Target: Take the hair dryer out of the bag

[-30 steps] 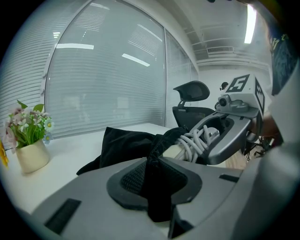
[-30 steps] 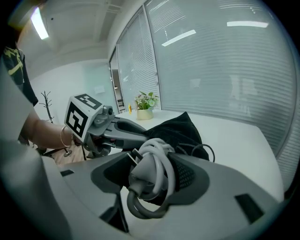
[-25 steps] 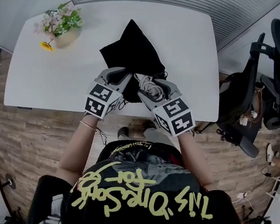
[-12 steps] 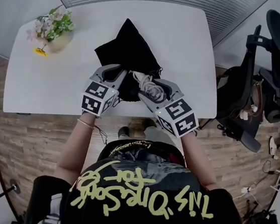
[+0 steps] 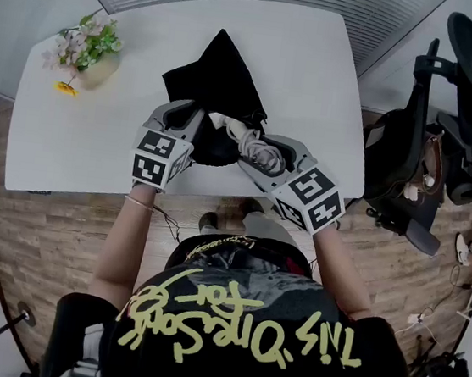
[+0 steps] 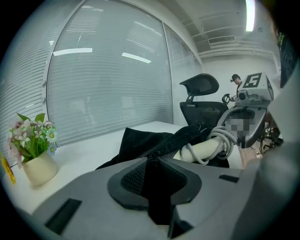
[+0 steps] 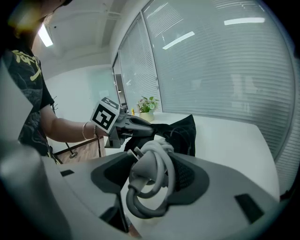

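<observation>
A black cloth bag (image 5: 220, 75) lies on the white table (image 5: 70, 146), its mouth toward the near edge. My left gripper (image 5: 194, 123) is shut on the bag's near edge; in the left gripper view the dark fabric (image 6: 150, 140) is pinched between its jaws (image 6: 152, 161). My right gripper (image 5: 262, 152) is shut on the hair dryer (image 5: 250, 142), a cream body wrapped in a coiled grey cord (image 7: 152, 180). The hair dryer (image 6: 201, 149) sticks partly out of the bag's mouth, its far end still hidden in the fabric (image 7: 180, 131).
A pot of flowers (image 5: 86, 50) stands at the table's far left corner. A black office chair (image 5: 449, 124) is to the right of the table, over the wooden floor. Window blinds run behind the table.
My right gripper has drawn the hair dryer a little to the right and toward me, so more of its cream body shows outside the bag. The left gripper keeps its hold on the bag.
</observation>
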